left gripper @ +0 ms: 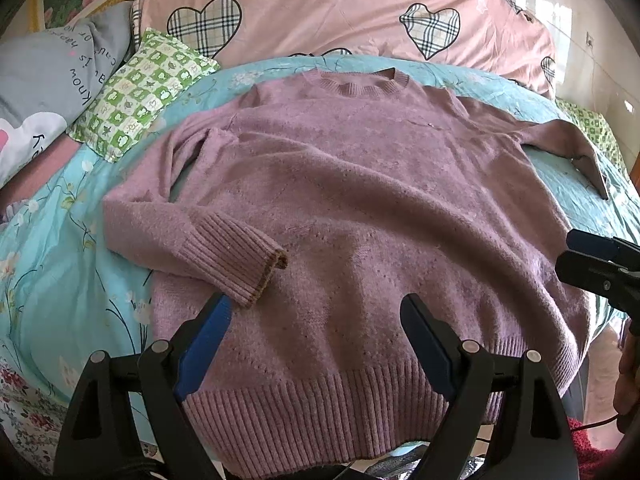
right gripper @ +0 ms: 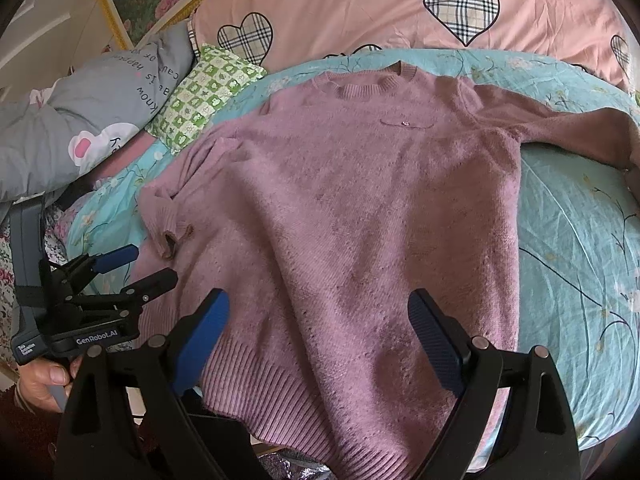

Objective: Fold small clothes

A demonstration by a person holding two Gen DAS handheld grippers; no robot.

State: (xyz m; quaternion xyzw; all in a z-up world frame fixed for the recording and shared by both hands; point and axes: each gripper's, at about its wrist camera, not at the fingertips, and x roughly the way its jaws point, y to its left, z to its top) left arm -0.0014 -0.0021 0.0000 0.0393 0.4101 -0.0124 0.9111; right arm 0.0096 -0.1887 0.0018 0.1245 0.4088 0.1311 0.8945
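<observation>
A mauve knit sweater (left gripper: 352,200) (right gripper: 360,208) lies spread face up on the bed, collar at the far side, ribbed hem nearest me. Its left sleeve is folded inward, so the ribbed cuff (left gripper: 244,264) (right gripper: 170,240) rests on the body. The right sleeve (left gripper: 560,140) (right gripper: 560,128) stretches out to the side. My left gripper (left gripper: 316,312) (right gripper: 136,266) hovers open over the hem's left part, nothing between its fingers. Over the lower middle of the sweater my right gripper (right gripper: 320,312) (left gripper: 576,252) also stands open and holds nothing.
The bed has a teal floral sheet (right gripper: 580,260) (left gripper: 60,260). A pink quilt with plaid hearts (left gripper: 340,12) lies behind the sweater. A green checked pillow (left gripper: 140,92) and a grey pillow (left gripper: 48,80) sit at the far left. A hand (right gripper: 40,380) holds the left gripper's handle.
</observation>
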